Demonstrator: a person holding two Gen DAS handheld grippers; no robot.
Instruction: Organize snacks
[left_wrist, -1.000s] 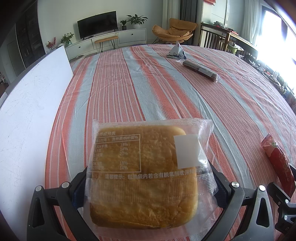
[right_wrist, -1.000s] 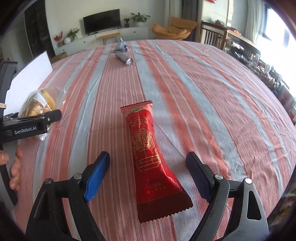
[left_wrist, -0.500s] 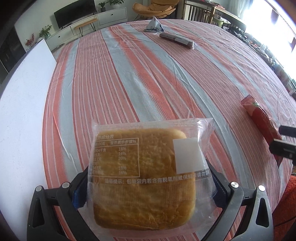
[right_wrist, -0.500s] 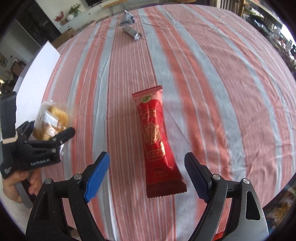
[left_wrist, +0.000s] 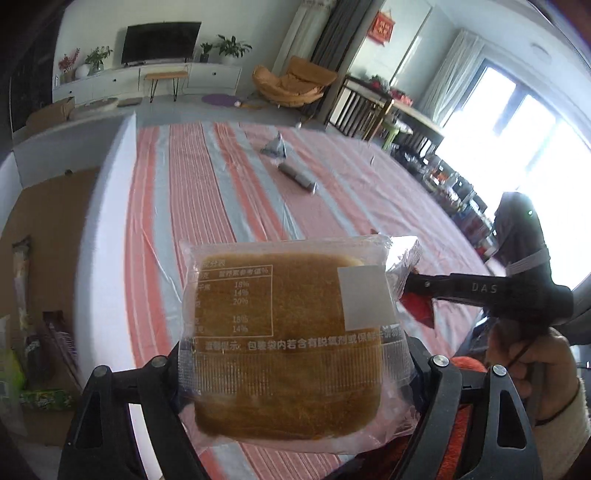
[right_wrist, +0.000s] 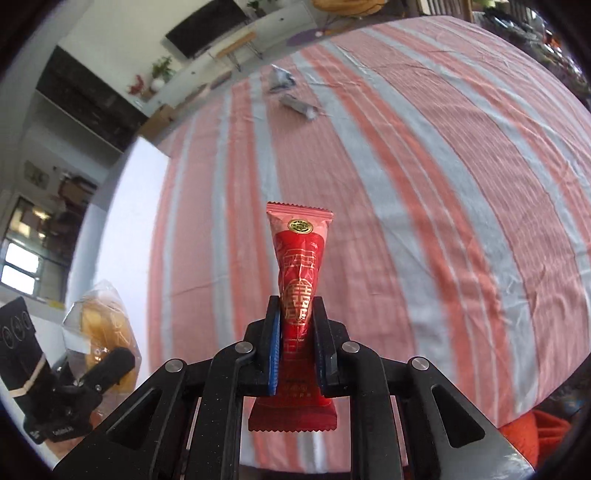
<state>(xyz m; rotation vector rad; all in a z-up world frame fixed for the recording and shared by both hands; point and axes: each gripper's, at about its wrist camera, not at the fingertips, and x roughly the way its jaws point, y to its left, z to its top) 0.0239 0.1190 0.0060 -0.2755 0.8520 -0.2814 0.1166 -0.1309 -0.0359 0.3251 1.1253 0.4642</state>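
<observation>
Right gripper around red snack bar

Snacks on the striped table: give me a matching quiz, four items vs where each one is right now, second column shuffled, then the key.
Items
1. bread packet
2. red wrapper snack
3. grey tube-shaped snack
4. grey crumpled packet

Places
A. lying on the tablecloth, nearer of the two far items
B. clamped in the right gripper
C. on the tablecloth at the far end, beyond the tube
D. clamped in the left gripper

Pairs: 1-D, 2-B, 3-A, 4-C
</observation>
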